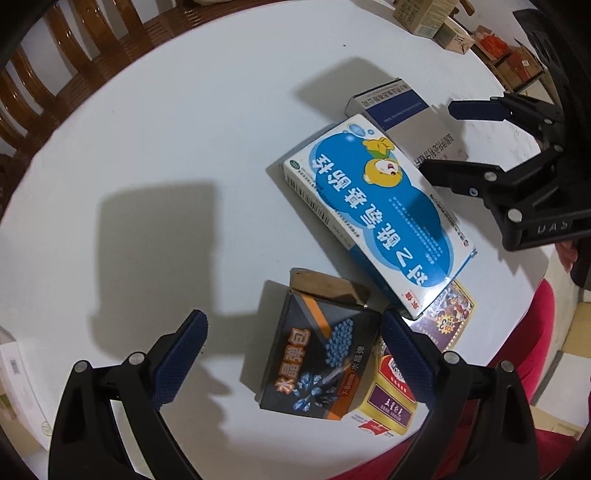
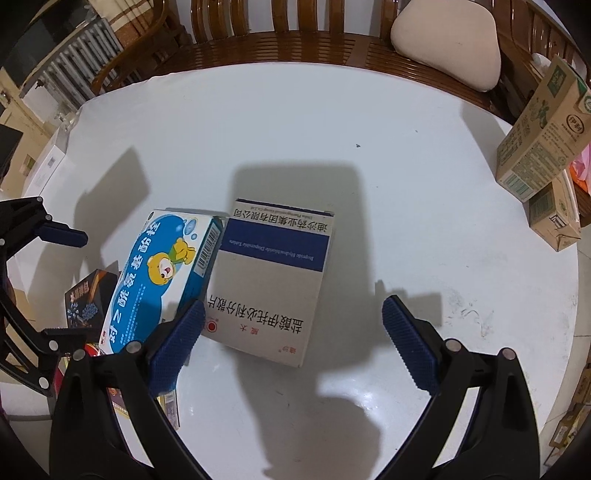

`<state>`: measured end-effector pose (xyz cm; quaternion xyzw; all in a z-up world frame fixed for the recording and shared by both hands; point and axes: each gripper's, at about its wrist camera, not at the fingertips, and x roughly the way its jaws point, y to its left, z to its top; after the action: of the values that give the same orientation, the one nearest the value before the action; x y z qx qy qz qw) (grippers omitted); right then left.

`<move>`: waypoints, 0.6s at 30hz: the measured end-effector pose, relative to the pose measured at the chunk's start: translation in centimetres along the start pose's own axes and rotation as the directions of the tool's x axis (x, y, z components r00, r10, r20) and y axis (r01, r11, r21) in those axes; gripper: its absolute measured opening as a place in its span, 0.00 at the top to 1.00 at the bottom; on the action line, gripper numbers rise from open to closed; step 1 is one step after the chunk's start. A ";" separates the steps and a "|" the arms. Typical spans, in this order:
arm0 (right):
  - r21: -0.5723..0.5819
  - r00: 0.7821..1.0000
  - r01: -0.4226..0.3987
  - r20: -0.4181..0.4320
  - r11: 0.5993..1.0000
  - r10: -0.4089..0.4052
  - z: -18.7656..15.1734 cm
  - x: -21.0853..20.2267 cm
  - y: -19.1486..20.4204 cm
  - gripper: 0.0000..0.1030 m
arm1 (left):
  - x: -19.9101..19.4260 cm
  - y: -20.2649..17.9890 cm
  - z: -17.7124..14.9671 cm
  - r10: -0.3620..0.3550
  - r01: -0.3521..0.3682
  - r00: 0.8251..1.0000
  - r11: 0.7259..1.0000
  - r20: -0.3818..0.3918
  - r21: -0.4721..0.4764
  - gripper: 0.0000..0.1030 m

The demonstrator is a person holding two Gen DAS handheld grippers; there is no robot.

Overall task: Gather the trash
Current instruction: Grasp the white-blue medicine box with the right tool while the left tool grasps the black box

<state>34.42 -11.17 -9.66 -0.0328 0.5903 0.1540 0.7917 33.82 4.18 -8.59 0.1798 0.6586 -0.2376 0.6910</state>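
Note:
On the white round table [image 1: 147,147] lie several empty boxes. A blue-and-white medicine box with a cartoon bear [image 1: 373,218] [image 2: 162,273] leans across the pile. Beside it lies a grey box with a blue band [image 1: 406,118] [image 2: 273,273]. A black-and-orange box [image 1: 321,354] [image 2: 85,306] rests on a yellow-and-red box [image 1: 388,410], and a purple-and-yellow pack [image 1: 450,314] lies under the bear box. My left gripper [image 1: 295,343] [image 2: 66,284] is open, its fingers either side of the black box. My right gripper [image 2: 293,332] [image 1: 454,142] is open over the grey box's near end.
Wooden chair backs ring the far side, one with a cream cushion [image 2: 447,44]. Brown drink cartons [image 2: 539,129] [image 1: 424,14] stand at the table's right edge. A white box [image 2: 48,166] lies off the left edge. A person's red clothing [image 1: 535,350] is near the table.

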 end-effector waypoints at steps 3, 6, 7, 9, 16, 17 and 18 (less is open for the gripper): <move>-0.004 1.000 0.000 -0.004 1.000 0.000 0.0 0.2 0.2 0.08 | 0.7 0.0 0.1 0.029 -0.029 1.000 1.000 -0.011 0.005 0.11; -0.016 1.000 0.009 -0.007 1.000 -0.009 0.3 0.5 0.7 0.08 | 1.5 -0.3 0.4 0.053 -0.053 0.998 0.999 -0.024 0.010 0.11; -0.022 1.000 0.020 -0.008 1.000 -0.020 0.3 0.5 0.7 0.08 | 1.7 -0.3 0.3 0.055 -0.055 0.998 0.998 -0.025 0.009 0.11; -0.036 0.999 0.034 -0.011 0.999 -0.034 0.3 0.8 1.0 0.09 | 2.0 -0.4 0.5 0.061 -0.060 0.998 0.998 -0.023 0.007 0.12; -0.066 0.997 0.075 -0.023 0.995 -0.077 0.6 1.6 1.6 0.15 | 2.2 -1.5 1.3 0.065 -0.065 0.998 0.998 -0.003 -0.004 0.26; -0.076 0.996 0.090 -0.020 0.993 -0.092 0.6 1.7 1.8 0.17 | 2.1 -1.6 1.4 0.065 -0.065 0.998 0.998 0.005 -0.006 0.30; -0.088 0.994 0.108 -0.016 0.990 -0.110 0.5 1.7 2.0 0.22 | 2.0 -1.8 1.4 0.065 -0.065 0.998 0.998 0.011 -0.008 0.33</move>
<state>34.76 -8.78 -10.85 -0.1008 0.5887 0.1358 0.7905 34.00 1.72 -10.35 0.1973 0.6495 -0.2136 0.7026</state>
